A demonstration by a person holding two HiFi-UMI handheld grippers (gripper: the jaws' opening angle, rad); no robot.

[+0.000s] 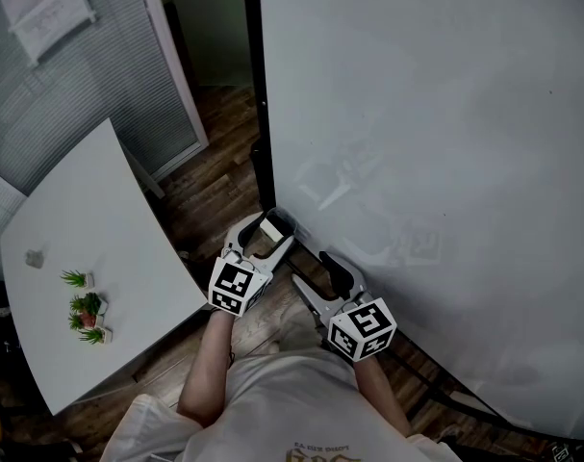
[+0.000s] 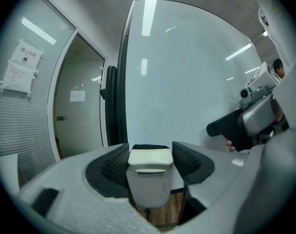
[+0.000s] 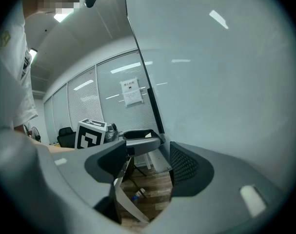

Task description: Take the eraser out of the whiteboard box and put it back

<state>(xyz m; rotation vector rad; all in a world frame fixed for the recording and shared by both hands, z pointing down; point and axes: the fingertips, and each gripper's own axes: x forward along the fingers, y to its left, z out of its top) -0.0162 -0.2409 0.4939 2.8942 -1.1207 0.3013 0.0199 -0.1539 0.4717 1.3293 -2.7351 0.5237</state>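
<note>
The eraser point(image 2: 149, 174), a white plastic block with black felt on its far side, sits between the jaws of my left gripper point(image 2: 150, 162), which is shut on it. It hangs in the air close to the whiteboard point(image 1: 426, 162), with wooden floor below it. In the head view the eraser point(image 1: 273, 225) shows at the left gripper's point(image 1: 269, 233) tip. My right gripper point(image 1: 318, 277) stands just to the right, open, with nothing between its jaws point(image 3: 148, 167). From the right gripper view the left gripper and eraser point(image 3: 140, 139) show straight ahead. I cannot make out the whiteboard box.
A white table point(image 1: 89, 219) with small potted plants point(image 1: 85, 308) stands at the left. The whiteboard's dark frame edge point(image 1: 258, 114) and stand legs point(image 3: 123, 199) are close by. Behind are blinds, a notice sheet point(image 2: 22, 65) and a doorway point(image 2: 82, 116).
</note>
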